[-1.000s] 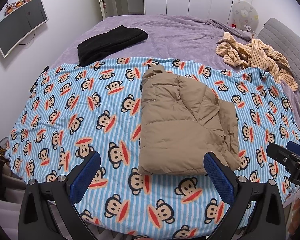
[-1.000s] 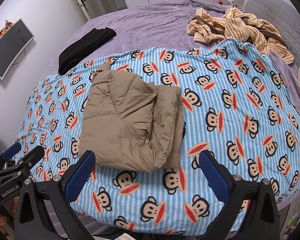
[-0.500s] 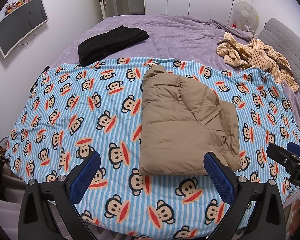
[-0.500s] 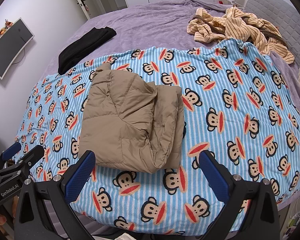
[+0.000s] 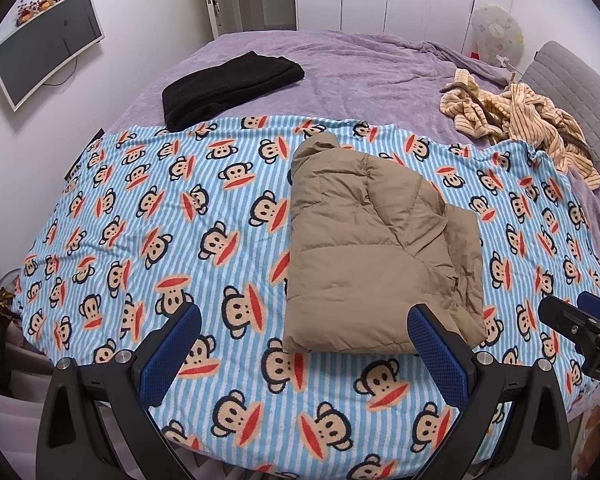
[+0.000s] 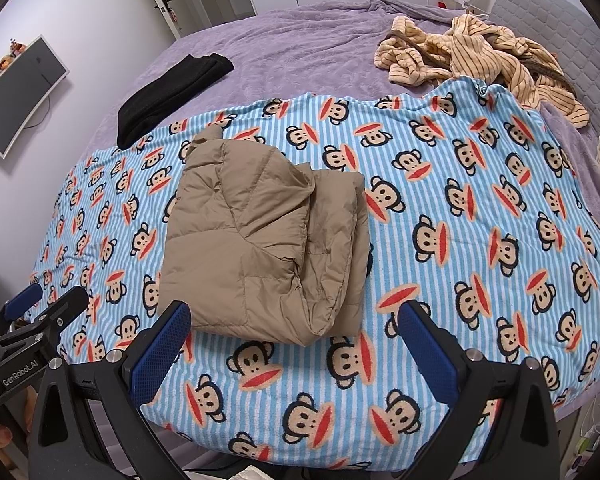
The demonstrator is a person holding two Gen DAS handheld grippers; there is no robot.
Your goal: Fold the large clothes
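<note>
A bed (image 5: pixel 364 64) with a purple cover fills most of both views. Its near half is covered by a blue-and-white striped blanket (image 5: pixel 148 216) printed with cartoon monkey faces.

The tan padded jacket (image 5: pixel 372 248) is seen folded on this blanket, right of centre in the left wrist view and left of centre in the right wrist view (image 6: pixel 260 240). It has been folded into a thick, roughly rectangular bundle of several layers. Quilting seams and soft creases are visible across its top, a rounded end points toward the far side of the bed, and stacked edges are exposed along its near right side. It is touched by neither claw.

A folded black garment (image 5: pixel 228 84) is laid on the purple cover at the upper left, partly on the blanket's far edge. A crumpled striped yellow garment (image 5: pixel 516 120) is piled at the upper right, beside a grey headboard (image 5: pixel 572 80). A monitor (image 5: pixel 48 44) is mounted on the wall at the upper left.

The left claw (image 5: pixel 304 352) is held at the bottom of the frame with its blue pads wide apart and nothing between them. The right claw (image 6: pixel 296 348) is likewise spread and empty, near the jacket's front edge.
</note>
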